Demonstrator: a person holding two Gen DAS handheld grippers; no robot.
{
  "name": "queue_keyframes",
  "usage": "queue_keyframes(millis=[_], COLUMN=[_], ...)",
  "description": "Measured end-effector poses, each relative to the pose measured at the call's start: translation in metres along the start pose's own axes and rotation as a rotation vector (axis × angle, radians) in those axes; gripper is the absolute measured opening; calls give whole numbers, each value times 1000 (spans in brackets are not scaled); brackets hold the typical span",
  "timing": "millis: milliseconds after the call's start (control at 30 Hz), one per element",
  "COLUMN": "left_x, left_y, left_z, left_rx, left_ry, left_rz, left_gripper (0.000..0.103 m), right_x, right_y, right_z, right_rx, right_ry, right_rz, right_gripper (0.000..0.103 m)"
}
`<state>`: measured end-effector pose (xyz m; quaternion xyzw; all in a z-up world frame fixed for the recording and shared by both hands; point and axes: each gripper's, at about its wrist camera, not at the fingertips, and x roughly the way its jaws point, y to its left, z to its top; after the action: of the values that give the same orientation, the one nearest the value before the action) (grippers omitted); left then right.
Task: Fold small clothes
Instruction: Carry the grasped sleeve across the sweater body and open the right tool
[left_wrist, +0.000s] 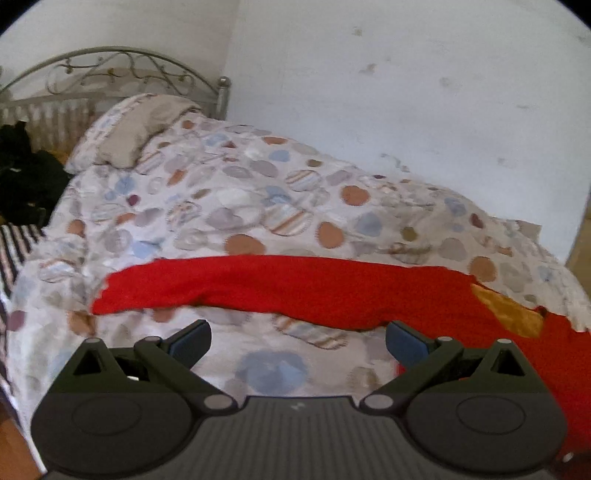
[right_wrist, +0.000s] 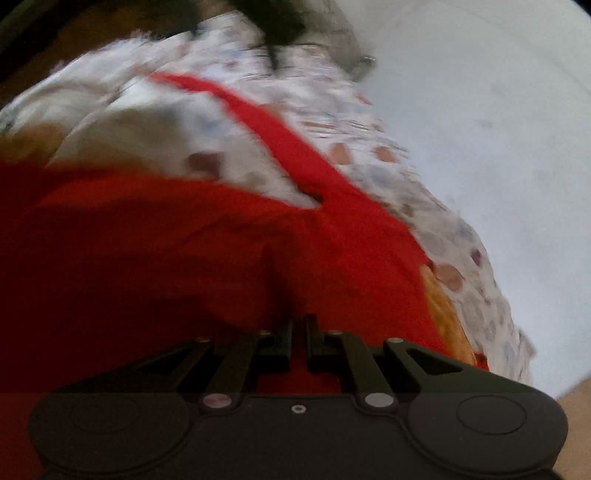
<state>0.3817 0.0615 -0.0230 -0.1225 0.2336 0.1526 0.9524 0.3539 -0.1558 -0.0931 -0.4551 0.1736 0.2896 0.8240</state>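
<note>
A red garment (left_wrist: 295, 284) lies stretched in a long band across the patterned bedspread (left_wrist: 240, 192), with a mustard patch (left_wrist: 506, 310) near its right end. My left gripper (left_wrist: 297, 339) hovers just in front of that band, open, with only bedspread between its blue pads (left_wrist: 192, 341). The right wrist view is blurred. There the red garment (right_wrist: 184, 258) fills the lower left and a narrow red strip (right_wrist: 258, 122) runs up across the bed. My right gripper (right_wrist: 298, 332) is shut on a pinched fold of the red garment.
The bed stands against a white wall (left_wrist: 406, 92). At its far end are a beige pillow (left_wrist: 136, 133) and a metal headboard (left_wrist: 110, 70). A dark pile of clothes (left_wrist: 26, 173) and a striped cloth (left_wrist: 14, 251) lie off the bed's left side.
</note>
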Motion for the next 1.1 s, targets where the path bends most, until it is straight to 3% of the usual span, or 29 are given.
queue_keyframes(millis=[67, 200, 300, 367, 433, 500, 633, 667, 767, 800, 867, 1067, 1100], left_x=[1, 8, 17, 25, 33, 40, 59, 66, 69, 69, 68, 71, 71], left_y=[-8, -26, -42, -48, -57, -68, -87, -90, -87, -86, -84, -74, -75], left_z=[-2, -6, -11, -19, -31, -44, -70, -78, -87, -88, -89, -89, -89], left_rx=[16, 40, 54, 1, -28, 17, 183, 214, 196, 191, 177, 129, 131], left_ry=[8, 14, 44, 89, 124, 126, 134, 157, 134, 131, 132, 134, 132], left_rz=[-37, -93, -217, -336, -366, -325, -133, -103, -120, -125, -136, -171, -169], left_gripper=[103, 103, 103, 103, 103, 103, 103, 103, 103, 103, 103, 103, 103], right_x=[-2, -16, -25, -32, -40, -49, -53, -49, -21, -11, 7, 44, 49], right_y=[10, 4, -17, -40, -62, -81, -117, -127, -154, -163, -173, -183, -181], right_z=[0, -3, -14, -30, -48, -68, -101, -110, -146, -159, -174, -172, -170], right_rx=[-46, 7, 163, 355, 524, 641, 754, 772, 840, 877, 881, 689, 644], right_ry=[-19, -21, 12, 46, 68, 76, 109, 118, 215, 261, 300, 325, 321], right_rz=[-13, -28, -32, 1, 9, -36, -195, -231, -307, -332, -370, -488, -485], right_gripper=[11, 45, 64, 71, 81, 91, 91, 86, 44, 38, 38, 39, 34])
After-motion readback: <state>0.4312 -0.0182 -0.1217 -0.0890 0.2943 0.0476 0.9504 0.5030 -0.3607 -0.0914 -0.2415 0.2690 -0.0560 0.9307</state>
